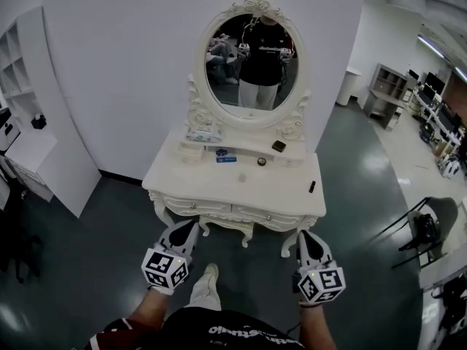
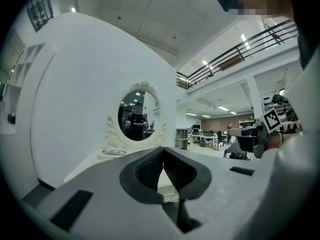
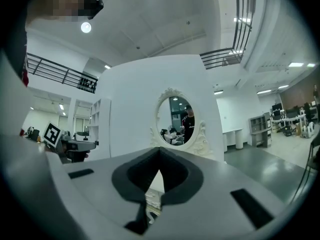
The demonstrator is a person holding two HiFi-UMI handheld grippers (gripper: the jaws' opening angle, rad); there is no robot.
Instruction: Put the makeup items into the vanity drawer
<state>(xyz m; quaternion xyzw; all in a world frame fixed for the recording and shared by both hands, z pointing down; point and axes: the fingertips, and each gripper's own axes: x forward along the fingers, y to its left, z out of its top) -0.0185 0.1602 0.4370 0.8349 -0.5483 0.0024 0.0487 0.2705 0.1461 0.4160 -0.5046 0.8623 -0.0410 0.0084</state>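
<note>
While both grippers are hovering level just short of the white vanity table (image 1: 219,188), neither one is carrying anything. White shelf unit (image 1: 33,86) is standing against the wall at far left. Left gripper (image 1: 187,230) is pointing at the table's left front, jaws clenched tip to tip on nothing; its own view is confirming that (image 2: 162,156). Both drawer fronts (image 1: 193,205) are sitting flush under the top, closed. Makeup items are all lying on the tabletop, none in a drawer: patterned pack (image 1: 203,134) at back left below the oval mirror (image 1: 252,60), white box (image 1: 191,152) just in front of it, blue-labelled item (image 1: 226,155) near centre, small round pot (image 1: 261,161) right of that, dark compact (image 1: 279,146) on the raised back ledge, slim black stick (image 1: 312,187) lying alone near the right edge. Mirror is reflecting the person in a dark top. Right gripper (image 1: 306,238) is aiming at the table's right front corner, jaws likewise pressed together and empty (image 3: 159,156). Dark chair (image 1: 427,228) is standing well off to the right.
</note>
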